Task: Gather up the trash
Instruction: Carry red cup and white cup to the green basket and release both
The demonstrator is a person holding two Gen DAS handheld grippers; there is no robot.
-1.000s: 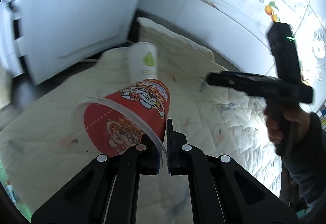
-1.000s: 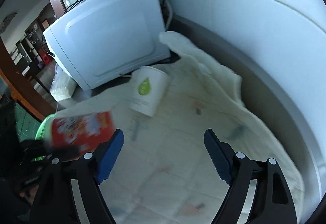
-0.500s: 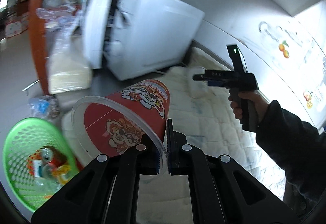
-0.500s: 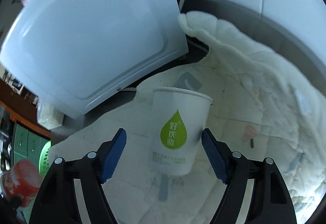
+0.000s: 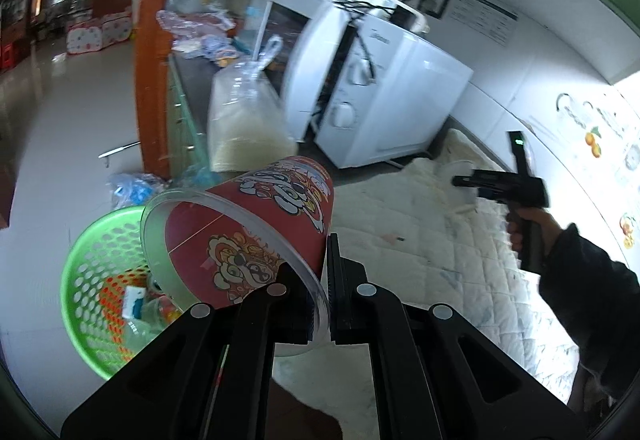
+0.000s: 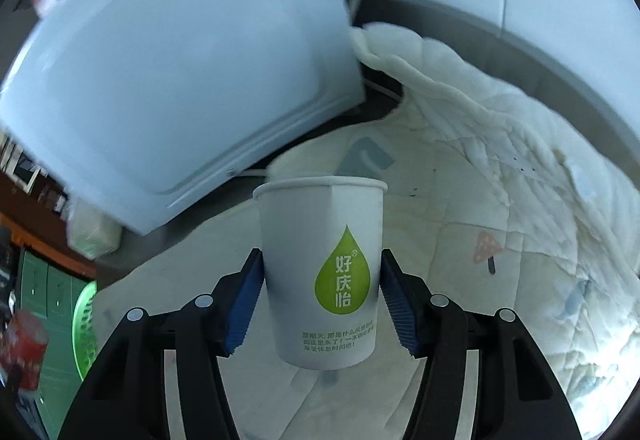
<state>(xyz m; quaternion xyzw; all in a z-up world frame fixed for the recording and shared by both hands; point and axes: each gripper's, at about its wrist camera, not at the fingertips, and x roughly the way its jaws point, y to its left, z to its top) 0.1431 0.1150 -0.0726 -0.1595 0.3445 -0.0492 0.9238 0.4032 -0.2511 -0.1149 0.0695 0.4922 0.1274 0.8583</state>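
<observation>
Quilted cream pad (image 6: 460, 252) covers the counter, w/ a white microwave (image 5: 384, 95) at its far end and pale wall tiles behind. Landmark = that microwave.

White paper cup (image 6: 320, 272): stands upright on the pad just in front of the microwave's side panel, rim up, long axis vertical. Green drop logo w/ white characters faces the right wrist cam; small green print near the base. Rim looks a bit kinked, not a clean circle.

Right gripper (image 6: 320, 300): jaws have just been closing, cup sits between the blue pads (image 6: 244, 304). Both pads at the cup wall, about mid-height; can't tell if they press yet.

Red noodle cup (image 5: 248, 236): cartoon print, clear lid ring at the mouth. Tipped over, long axis near level, mouth toward lower left of the left wrist view, base toward the microwave. Held in air, off the counter edge on the microwave's front side.

Left gripper (image 5: 320, 300): jaws together, pinched on the noodle cup's rim.

Green basket (image 5: 92, 280): on the floor below the noodle cup, further from the microwave, w/ cans and wrappers inside.
</observation>
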